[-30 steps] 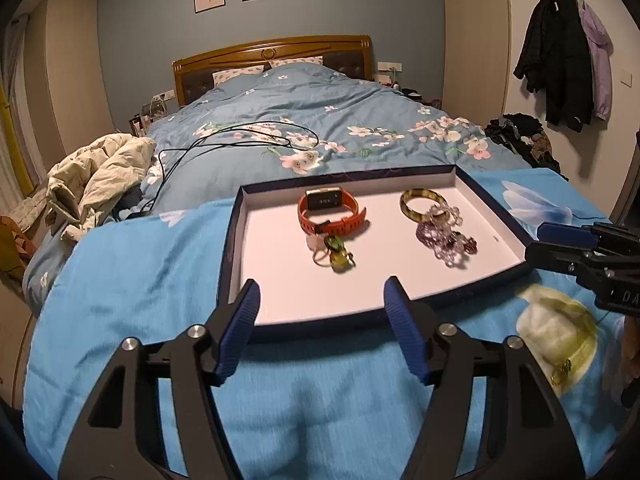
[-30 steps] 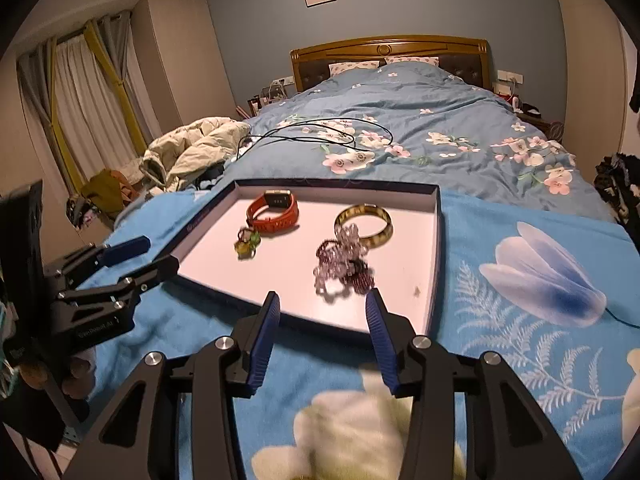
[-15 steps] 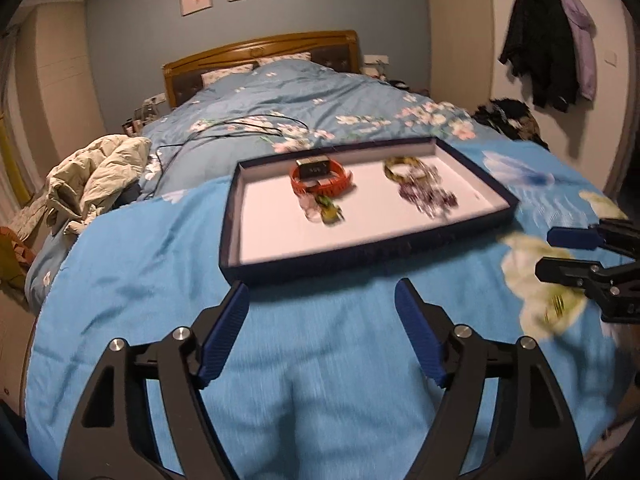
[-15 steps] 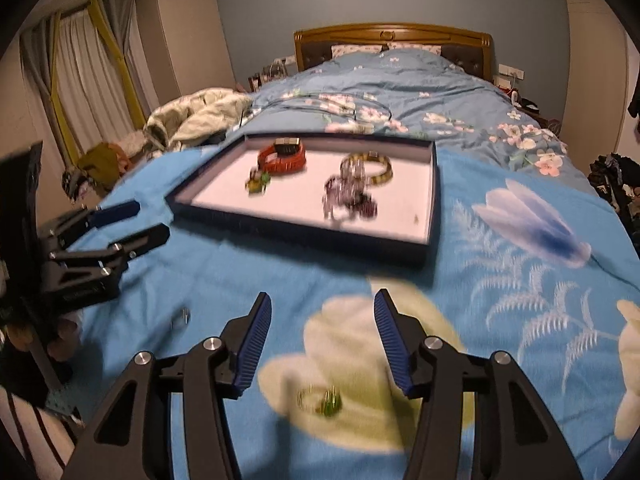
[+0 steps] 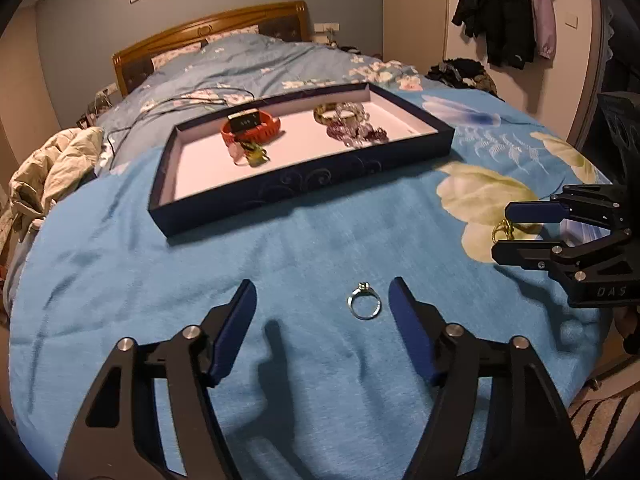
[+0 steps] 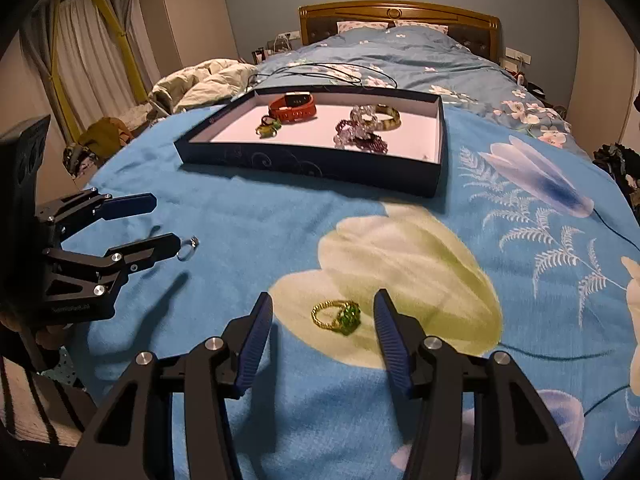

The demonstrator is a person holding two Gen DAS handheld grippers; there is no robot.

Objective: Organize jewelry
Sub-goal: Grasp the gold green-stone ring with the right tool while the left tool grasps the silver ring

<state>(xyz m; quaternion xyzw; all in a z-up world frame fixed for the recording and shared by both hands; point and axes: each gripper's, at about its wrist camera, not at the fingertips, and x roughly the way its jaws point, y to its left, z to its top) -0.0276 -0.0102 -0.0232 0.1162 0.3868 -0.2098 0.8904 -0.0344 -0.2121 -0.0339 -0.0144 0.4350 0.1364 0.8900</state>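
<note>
A dark blue tray [image 5: 304, 188] with a white floor lies on the blue bedspread and holds an orange watch band [image 5: 251, 128], a small green trinket [image 5: 256, 156], a yellowish bangle [image 5: 326, 111] and purple beads [image 5: 356, 133]. A silver ring [image 5: 364, 303] lies on the spread between the fingers of my open left gripper [image 5: 322, 308], nearer the right finger. A gold ring with a green stone [image 6: 338, 316] lies between the fingers of my open right gripper [image 6: 323, 322]. Each gripper also shows in the other's view, the left [image 6: 156, 222] and the right [image 5: 504, 232].
A black cable [image 5: 192, 100] and a crumpled beige quilt [image 5: 52, 168] lie on the bed beyond and left of the tray. Coats [image 5: 504, 12] hang on the right wall. The bed's near edge runs just below both grippers.
Both grippers have pulled back from the tray and dropped toward the near bedspread. The silver ring and the green-stone ring now lie between their fingers.
</note>
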